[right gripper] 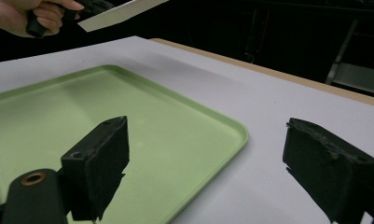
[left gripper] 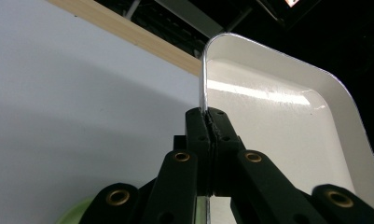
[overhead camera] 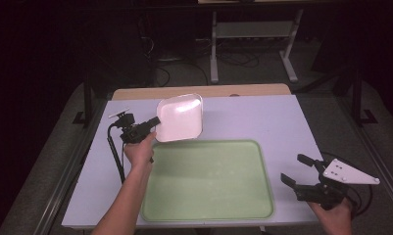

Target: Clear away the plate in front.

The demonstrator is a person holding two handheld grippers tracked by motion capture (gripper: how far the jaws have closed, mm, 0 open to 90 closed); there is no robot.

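Note:
A white square plate [overhead camera: 180, 117] hangs tilted in the air above the far left corner of the green tray [overhead camera: 208, 181]. My left gripper [overhead camera: 154, 122] is shut on the plate's left rim; in the left gripper view the rim [left gripper: 204, 88] runs between the closed pads and the plate's white inside [left gripper: 278, 135] lies to the right. My right gripper [overhead camera: 297, 169] rests at the table's right front, open, with nothing between its fingers [right gripper: 103, 163]. From the right gripper view, the plate's edge [right gripper: 124, 13] and the holding hand [right gripper: 35, 16] appear at top left.
The white tabletop [overhead camera: 262, 117] has a wooden strip [overhead camera: 199, 91] along its far edge. The green tray [right gripper: 105, 121] holds nothing. A black cable [overhead camera: 116, 152] trails from the left gripper. Beyond the table stand a metal frame [overhead camera: 253, 34] and floor cables.

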